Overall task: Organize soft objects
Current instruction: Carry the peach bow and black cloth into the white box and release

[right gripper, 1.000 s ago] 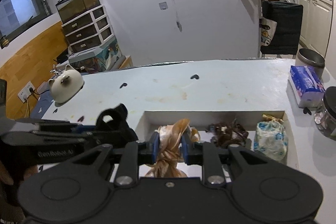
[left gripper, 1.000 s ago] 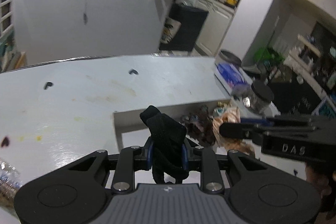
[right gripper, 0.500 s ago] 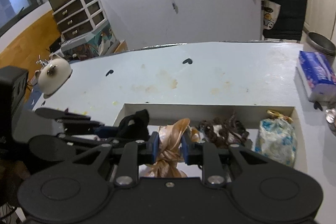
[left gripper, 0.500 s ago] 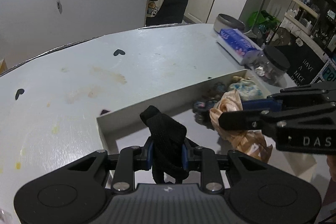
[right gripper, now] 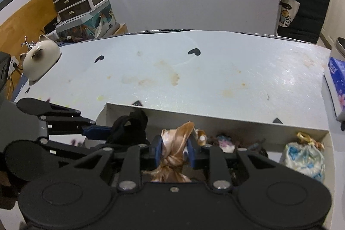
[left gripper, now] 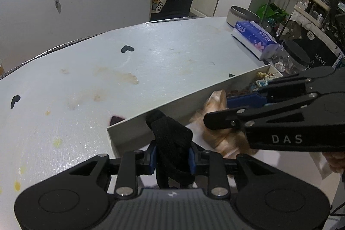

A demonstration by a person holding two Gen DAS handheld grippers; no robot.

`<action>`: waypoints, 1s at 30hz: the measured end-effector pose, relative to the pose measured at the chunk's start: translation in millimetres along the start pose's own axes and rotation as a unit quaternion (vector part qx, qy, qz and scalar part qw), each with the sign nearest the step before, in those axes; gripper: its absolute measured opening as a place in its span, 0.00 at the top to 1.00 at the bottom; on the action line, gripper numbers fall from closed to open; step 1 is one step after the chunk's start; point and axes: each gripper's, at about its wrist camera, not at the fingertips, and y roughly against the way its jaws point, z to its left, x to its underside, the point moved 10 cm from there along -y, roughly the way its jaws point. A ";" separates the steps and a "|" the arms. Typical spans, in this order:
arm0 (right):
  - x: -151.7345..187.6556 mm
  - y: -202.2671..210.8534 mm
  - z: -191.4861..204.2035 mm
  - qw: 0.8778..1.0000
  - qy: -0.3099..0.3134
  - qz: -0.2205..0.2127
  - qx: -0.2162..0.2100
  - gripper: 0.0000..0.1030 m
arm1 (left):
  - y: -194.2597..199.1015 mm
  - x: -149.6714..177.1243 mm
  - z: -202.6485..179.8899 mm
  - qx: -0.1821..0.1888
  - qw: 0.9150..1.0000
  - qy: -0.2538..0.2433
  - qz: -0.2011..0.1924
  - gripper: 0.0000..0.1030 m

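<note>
A shallow white box (left gripper: 172, 110) lies on the stained white table (left gripper: 161, 66). My left gripper (left gripper: 172, 156) hangs over the box's left end with a black knitted cloth (left gripper: 170, 133) between its blue pads. The jaws are opening, and the pads still touch the cloth. Just to the right, my right gripper (right gripper: 174, 148) is low inside the box, gripping a knotted tan satin scarf (right gripper: 175, 143). Its jaws are opening too, with the scarf still touching the pads. Further right in the box lie a dark brown bundle (right gripper: 224, 140) and a blue-and-white patterned bundle (right gripper: 301, 156).
A blue tissue pack (left gripper: 254, 38), a black-lidded jar (left gripper: 293, 57) and a round metal tin (left gripper: 243, 14) stand at the table's right edge. A white cat-shaped ornament (right gripper: 41, 59) sits at the far left corner. Drawers and kitchen units stand beyond the table.
Both grippers have come down and forward, from above the box to low inside it, carrying their cloths. Each pair of pads stands slightly wider than before.
</note>
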 end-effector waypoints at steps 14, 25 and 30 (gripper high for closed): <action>1.1 40.3 -7.2 0.999 -0.047 -0.020 -0.016 0.58 | 33.7 7.8 -4.4 0.007 0.999 0.032 -0.022 0.56; 10.1 87.7 -3.7 0.997 -0.056 -0.053 -0.001 0.57 | 80.7 2.7 -15.6 -0.011 0.998 0.046 -0.051 0.47; 13.1 115.5 -2.7 0.995 -0.052 -0.077 0.019 0.51 | 105.1 3.4 -27.1 -0.018 0.996 0.056 -0.068 0.36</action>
